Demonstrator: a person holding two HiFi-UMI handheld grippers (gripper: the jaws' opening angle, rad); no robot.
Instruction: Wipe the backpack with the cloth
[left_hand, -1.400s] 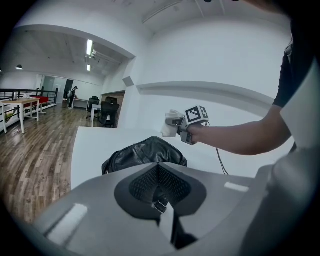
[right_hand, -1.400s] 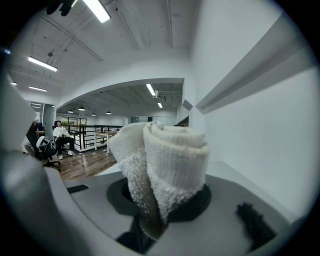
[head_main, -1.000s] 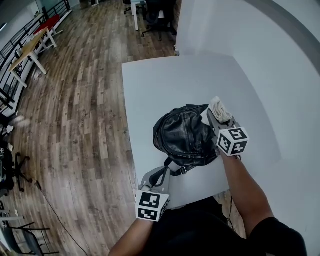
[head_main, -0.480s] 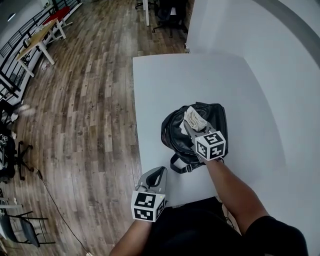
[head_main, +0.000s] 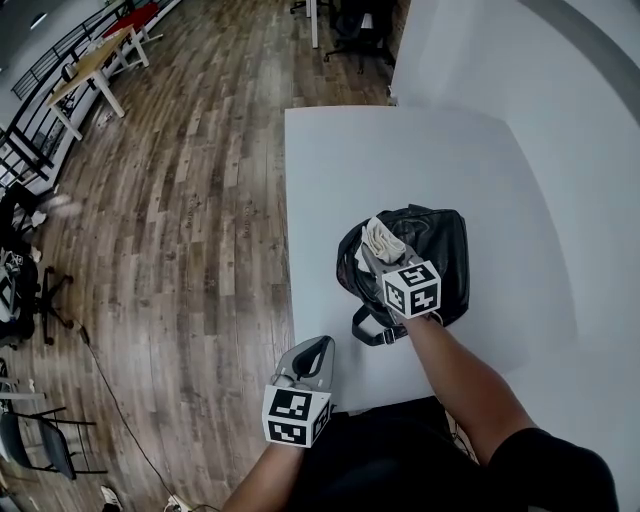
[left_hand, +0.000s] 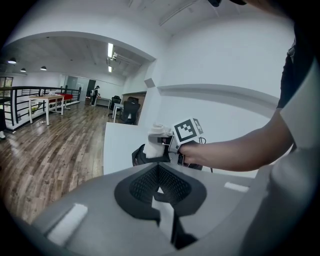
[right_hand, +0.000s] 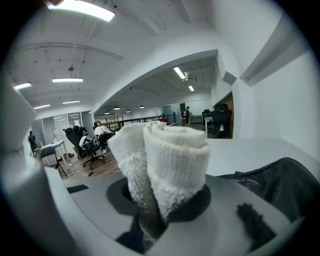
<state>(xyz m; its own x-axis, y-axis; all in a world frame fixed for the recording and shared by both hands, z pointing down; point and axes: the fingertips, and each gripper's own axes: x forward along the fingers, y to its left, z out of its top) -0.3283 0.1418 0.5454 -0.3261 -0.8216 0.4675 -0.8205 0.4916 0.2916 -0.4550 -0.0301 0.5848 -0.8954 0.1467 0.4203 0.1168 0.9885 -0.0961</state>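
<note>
Now the backpack is lying towards the near edge of the white table, and the cloth is sitting over its upper left part, having swept there from the bag's right side during the last second. The right gripper is clamping the rolled cloth firmly between its jaws. That sweep suggests one pass across the top is finishing, with other faces probably remaining. The left gripper is hanging at the table's near edge, jaws together on nothing, apart from the bag.
</note>
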